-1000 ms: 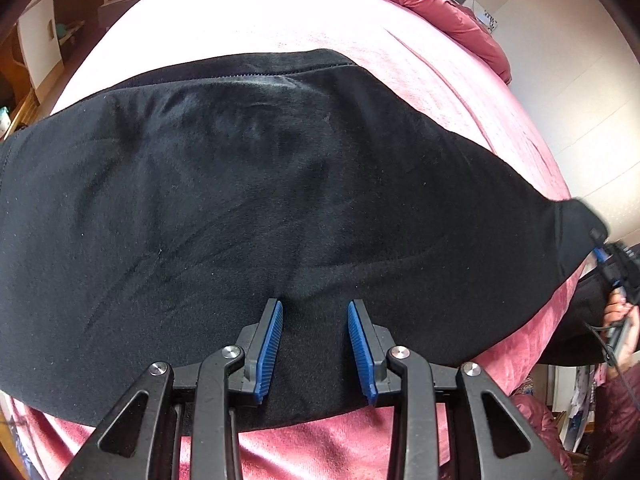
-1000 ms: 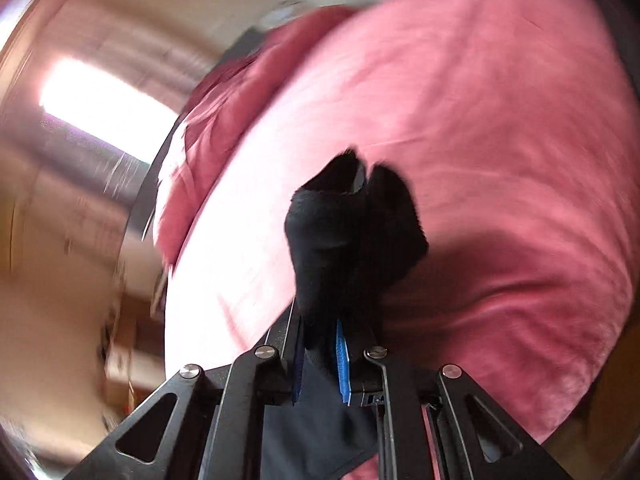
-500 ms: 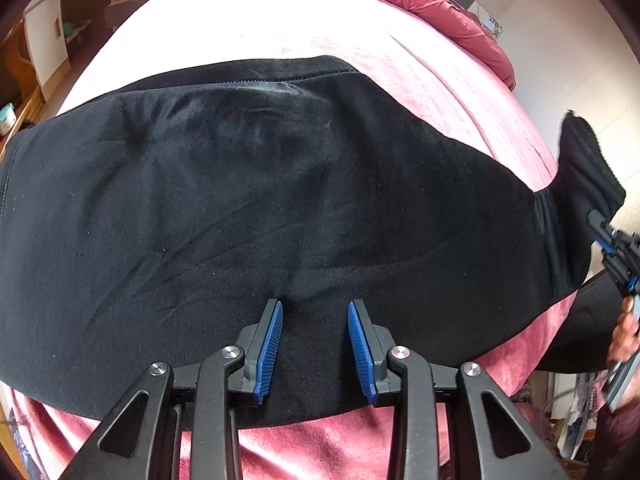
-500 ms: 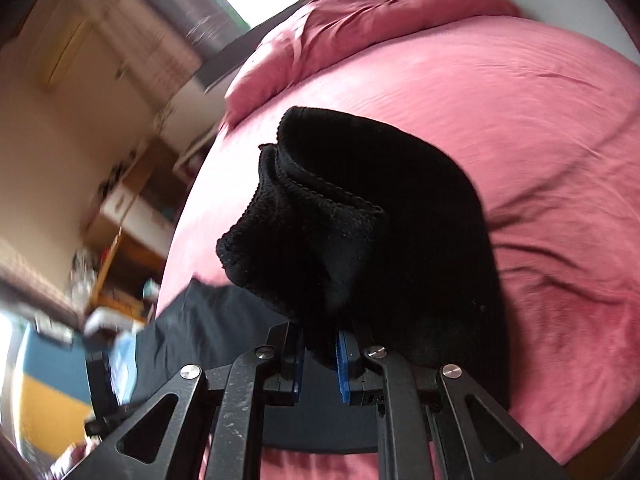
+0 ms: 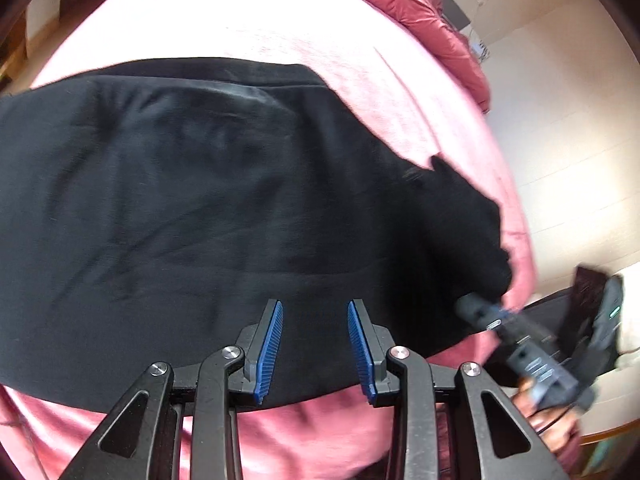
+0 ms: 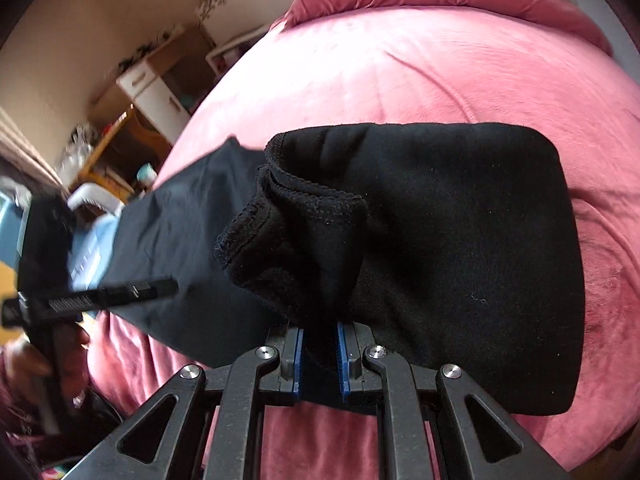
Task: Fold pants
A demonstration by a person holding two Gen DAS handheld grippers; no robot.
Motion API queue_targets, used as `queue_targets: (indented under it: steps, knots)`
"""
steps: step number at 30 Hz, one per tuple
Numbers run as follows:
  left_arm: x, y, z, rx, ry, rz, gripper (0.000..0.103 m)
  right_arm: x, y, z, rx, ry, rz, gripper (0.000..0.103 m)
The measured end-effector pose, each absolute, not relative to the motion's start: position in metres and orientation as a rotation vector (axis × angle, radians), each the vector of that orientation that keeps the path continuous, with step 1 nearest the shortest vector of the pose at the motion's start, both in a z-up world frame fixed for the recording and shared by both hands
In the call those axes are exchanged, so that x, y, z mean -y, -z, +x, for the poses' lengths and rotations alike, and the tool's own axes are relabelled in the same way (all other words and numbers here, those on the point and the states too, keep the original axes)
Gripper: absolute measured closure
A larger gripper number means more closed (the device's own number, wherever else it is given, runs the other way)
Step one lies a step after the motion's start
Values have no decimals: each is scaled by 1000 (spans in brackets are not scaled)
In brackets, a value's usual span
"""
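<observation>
Black pants point(image 5: 208, 200) lie flat across a pink bed. My left gripper point(image 5: 315, 320) is open and empty, its blue pads over the pants' near edge. My right gripper point(image 6: 318, 338) is shut on the pants' cuff end point(image 6: 296, 236) and holds it folded back over the leg point(image 6: 460, 248). In the left wrist view the right gripper point(image 5: 492, 320) shows at the right edge with the lifted cuff point(image 5: 460, 216) bunched above it. The left gripper point(image 6: 100, 298) shows at the left of the right wrist view.
The pink bedspread point(image 6: 400, 64) covers the bed, with a rumpled red duvet point(image 5: 420, 8) at its far end. White and wooden shelves point(image 6: 148, 84) stand by the wall beyond the bed. A pale wall point(image 5: 560, 120) is to the right.
My right gripper has carried the cuff leftward over the pants, folding the leg end back onto itself. The left gripper has stayed open over the near edge.
</observation>
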State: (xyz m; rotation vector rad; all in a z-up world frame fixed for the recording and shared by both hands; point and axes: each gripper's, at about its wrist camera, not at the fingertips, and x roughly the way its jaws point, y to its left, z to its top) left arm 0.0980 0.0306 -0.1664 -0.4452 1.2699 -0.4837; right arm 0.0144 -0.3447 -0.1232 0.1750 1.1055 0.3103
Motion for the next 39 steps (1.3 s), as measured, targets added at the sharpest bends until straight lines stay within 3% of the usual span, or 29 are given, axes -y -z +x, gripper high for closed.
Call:
queue_targets:
  steps: [3, 5, 7, 8, 12, 20, 26, 27, 28, 31, 33, 39]
  knots:
    - [-29, 164, 105, -1277, 537, -534, 64, 334, 130, 11, -1119, -328, 116, 85]
    - [-25, 162, 109, -1281, 564, -592, 49, 328, 134, 8, -1118, -328, 91, 84]
    - [-23, 163, 114, -1293, 582, -641, 34, 329, 135, 6, -1125, -349, 119, 76]
    - [-20, 163, 119, -1302, 585, -654, 34, 331, 134, 7, -1131, -362, 150, 68]
    - [-11, 166, 129, -1334, 598, -692, 34, 345, 129, -10, -1125, -372, 208, 62]
    - [16, 174, 134, -1392, 626, -711, 36, 400, 114, -55, -1101, -224, 294, 59]
    - [46, 181, 136, -1463, 615, -590, 47, 457, 122, -78, -1114, -37, 411, 59]
    - [48, 183, 136, -1469, 611, -576, 66, 465, 125, -80, -1120, -12, 427, 59]
    - [52, 184, 136, -1468, 622, -571, 77, 469, 128, -82, -1126, 14, 431, 59]
    - [54, 172, 135, -1416, 657, -568, 82, 482, 135, -87, -1144, 61, 453, 55]
    - [50, 153, 135, -1361, 698, -580, 82, 483, 141, -86, -1144, 71, 469, 45]
    - [49, 89, 138, -1227, 838, -629, 84, 474, 149, -70, -1107, 70, 513, 40]
